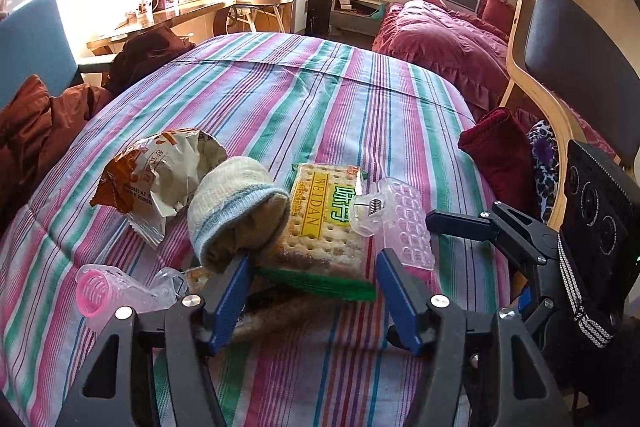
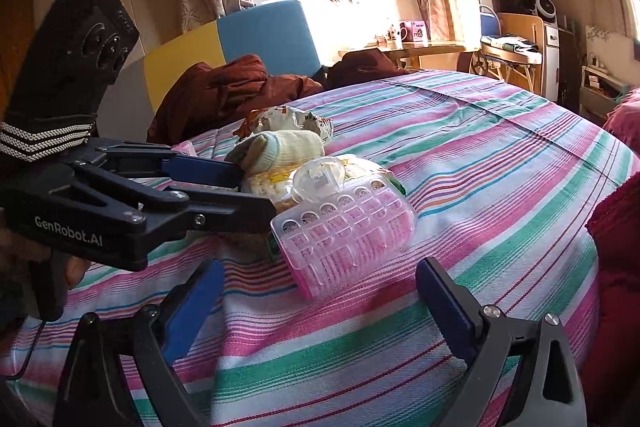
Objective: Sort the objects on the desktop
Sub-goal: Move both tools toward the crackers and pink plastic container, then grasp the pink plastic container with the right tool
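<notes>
Both of my hand-held grippers stand apart: left hand-held gripper (image 1: 312,267) by the cracker packet (image 1: 324,223), right hand-held gripper (image 2: 320,291) before the pink hair roller (image 2: 344,231).

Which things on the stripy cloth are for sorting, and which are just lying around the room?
To sort: rolled cream sock with blue cuff, green WEIDAN cracker packet, crumpled orange-and-white snack bag, clear plastic hair-roller clip, pink hair roller.

Just lying about: brown clothes, dark red cushion, mugs on the windowsill.

Sock (image 1: 236,211) on cracker pack (image 1: 326,223); wrapper (image 1: 156,175) left; clip (image 1: 394,219) right.
</notes>
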